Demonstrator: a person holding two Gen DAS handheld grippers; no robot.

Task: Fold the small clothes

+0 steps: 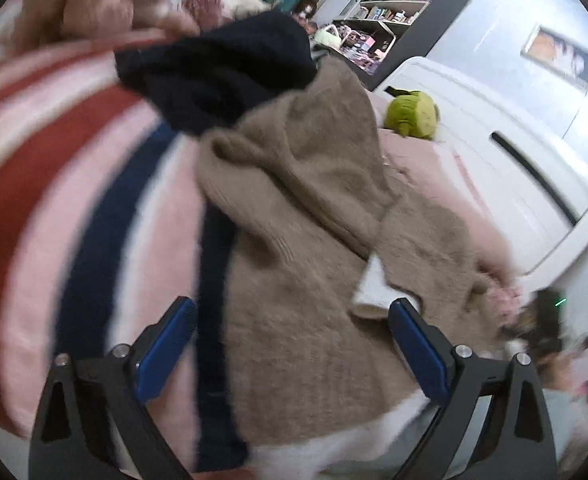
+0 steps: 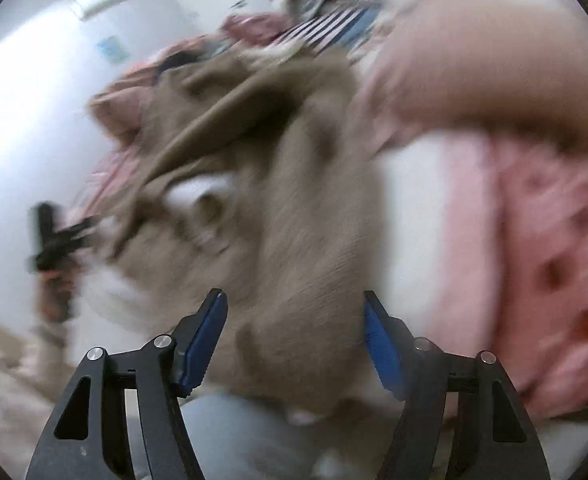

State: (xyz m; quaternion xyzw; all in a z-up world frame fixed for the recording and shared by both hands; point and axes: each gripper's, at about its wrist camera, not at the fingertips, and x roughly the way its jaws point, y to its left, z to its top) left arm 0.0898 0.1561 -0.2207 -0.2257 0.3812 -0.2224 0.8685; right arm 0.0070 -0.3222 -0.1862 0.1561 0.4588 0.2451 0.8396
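Note:
A beige knit garment (image 1: 301, 208) lies crumpled on the bed, a white label (image 1: 373, 288) showing at its edge. A dark navy garment (image 1: 222, 72) rests on its far end. My left gripper (image 1: 294, 316) hangs just above the beige knit, jaws wide open with nothing pinched. In the blurred right wrist view the same beige garment (image 2: 278, 200) fills the middle. My right gripper (image 2: 294, 300) stands open over its near end, and the blue pads (image 2: 210, 332) do not press on the cloth.
A pink cloth with red and navy stripes (image 1: 54, 184) covers the left of the bed. A green plush toy (image 1: 413, 114) sits by the white headboard (image 1: 513, 152). Pink patterned fabric (image 2: 553, 260) lies to the right of the beige garment. A cluttered shelf (image 1: 393, 12) stands behind.

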